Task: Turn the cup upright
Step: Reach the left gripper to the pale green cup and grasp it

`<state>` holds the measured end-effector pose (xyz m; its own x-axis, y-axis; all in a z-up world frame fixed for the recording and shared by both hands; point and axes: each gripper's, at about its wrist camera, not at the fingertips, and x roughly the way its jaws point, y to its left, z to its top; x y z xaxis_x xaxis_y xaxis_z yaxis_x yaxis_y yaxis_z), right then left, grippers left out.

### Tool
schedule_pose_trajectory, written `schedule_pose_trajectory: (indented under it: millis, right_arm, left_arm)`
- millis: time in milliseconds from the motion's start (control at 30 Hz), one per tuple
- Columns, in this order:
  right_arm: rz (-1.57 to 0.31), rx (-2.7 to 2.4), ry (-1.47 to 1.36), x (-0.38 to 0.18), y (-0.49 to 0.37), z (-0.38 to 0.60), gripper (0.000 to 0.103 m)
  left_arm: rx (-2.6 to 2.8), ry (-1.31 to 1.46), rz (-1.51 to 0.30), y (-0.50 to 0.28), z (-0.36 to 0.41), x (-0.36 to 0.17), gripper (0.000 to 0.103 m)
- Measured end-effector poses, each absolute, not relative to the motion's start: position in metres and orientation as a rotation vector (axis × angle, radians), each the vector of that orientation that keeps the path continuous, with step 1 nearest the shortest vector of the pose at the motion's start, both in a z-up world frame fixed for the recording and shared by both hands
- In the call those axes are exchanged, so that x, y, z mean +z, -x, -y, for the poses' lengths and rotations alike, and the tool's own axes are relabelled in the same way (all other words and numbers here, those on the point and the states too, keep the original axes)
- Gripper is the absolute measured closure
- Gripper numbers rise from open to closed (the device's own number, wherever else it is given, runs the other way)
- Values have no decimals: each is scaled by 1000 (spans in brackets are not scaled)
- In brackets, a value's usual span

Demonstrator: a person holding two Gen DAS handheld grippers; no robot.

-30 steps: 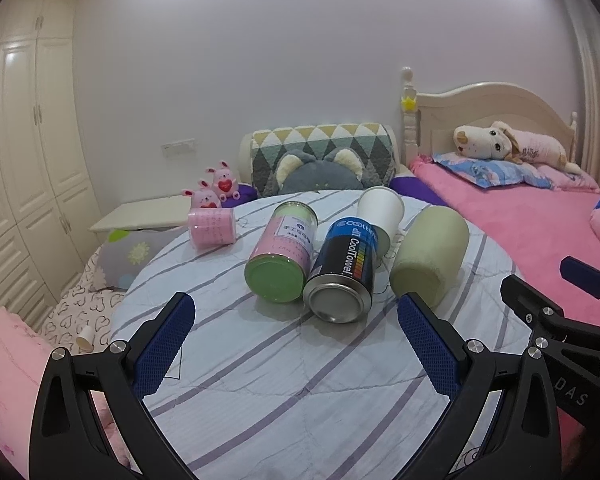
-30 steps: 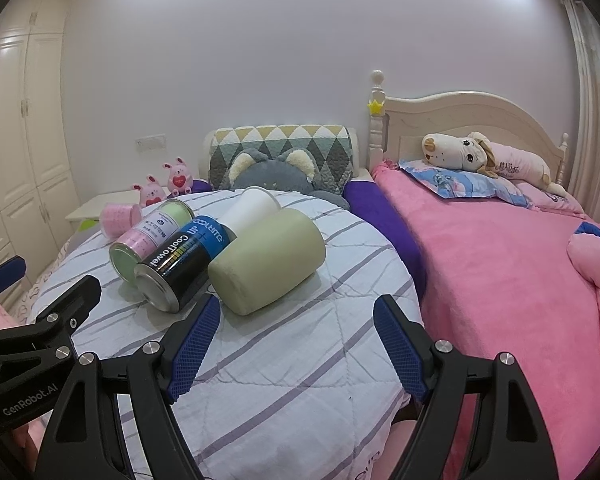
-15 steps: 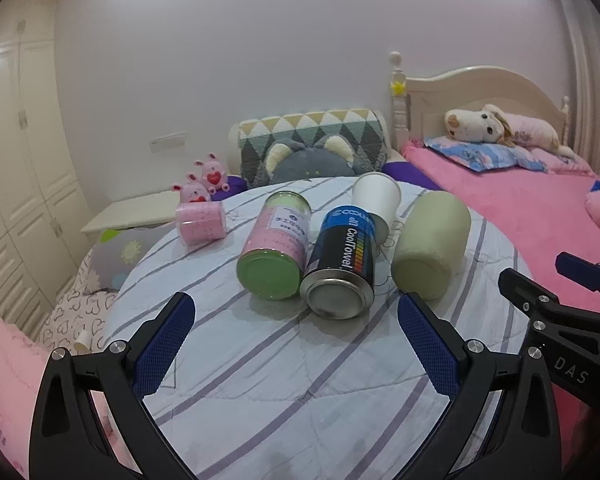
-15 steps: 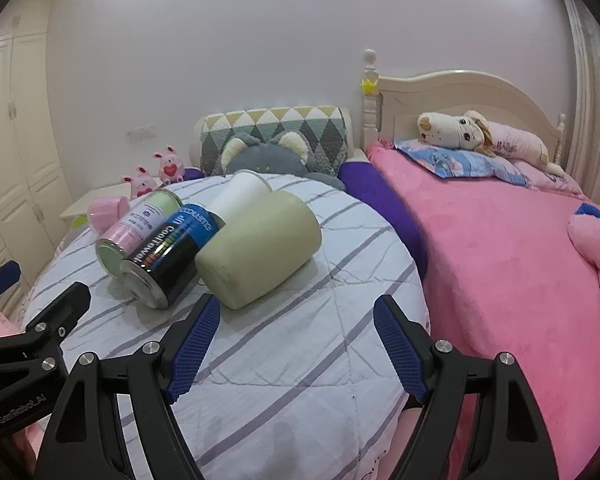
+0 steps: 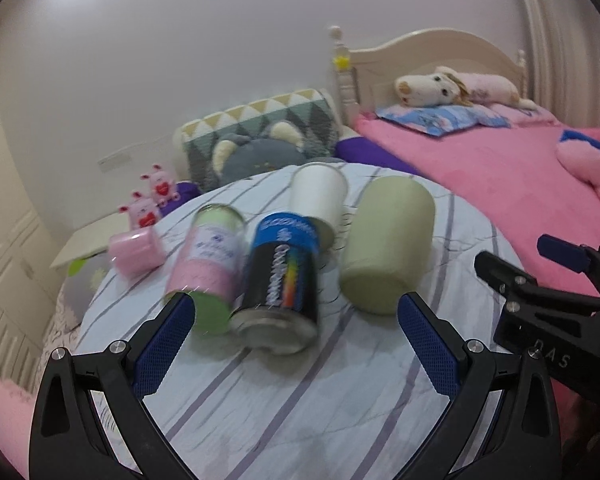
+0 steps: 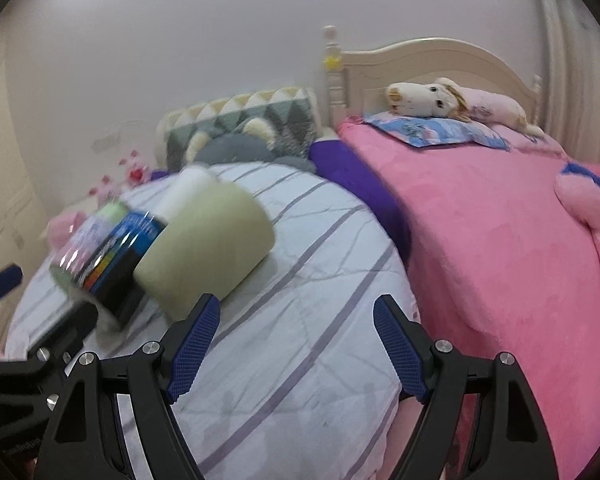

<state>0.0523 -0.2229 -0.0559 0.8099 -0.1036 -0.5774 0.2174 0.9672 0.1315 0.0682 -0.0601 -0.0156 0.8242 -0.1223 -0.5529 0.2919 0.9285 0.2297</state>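
Observation:
A pale green cup (image 5: 386,246) lies on its side on the round table with a striped cloth (image 5: 300,392), its base toward me; it also shows in the right wrist view (image 6: 208,248). A white paper cup (image 5: 320,198) lies on its side behind it. My left gripper (image 5: 296,340) is open and empty, just short of the cans. My right gripper (image 6: 296,346) is open and empty, to the right of the green cup; it also shows at the right edge of the left wrist view (image 5: 560,280).
A black and blue can (image 5: 282,280), a pink can with a green lid (image 5: 208,268) and a small pink cup (image 5: 136,252) lie left of the green cup. A pink bed (image 6: 500,240) with a plush toy (image 6: 440,100) stands right of the table. Cushions (image 5: 260,136) lie behind.
Both grippers have moved forward toward the objects and both views have swung, so the cans and cups look larger and blurred. The jaws stay open.

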Motion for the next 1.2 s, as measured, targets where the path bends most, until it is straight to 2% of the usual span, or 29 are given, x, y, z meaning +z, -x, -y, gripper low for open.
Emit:
schedule_pose_trajectory:
  millis: [567,1033,1100,1133,1200]
  right_arm:
    - [-684,-346,-355,-71,-90,279,22]
    - [-785,-365,-434,-85,-109,303,22]
    - [-795,-367,-432,-86,-110,303,22]
    - [-798,-368,-430,-87,-110,304,22]
    - [-804,-369,-433,-87,-111,306,22]
  left_arm:
    - [-409,-503,-737,-139,148,-19,0]
    - [-469,-479,-988,-188,165,-48,1]
    - [-479,-456,-1030,-192,165,-53,12]
    - [-485,-454,-1054,-193,166,-57,22]
    - [-475,-467,-1071,-193,167,-60,23]
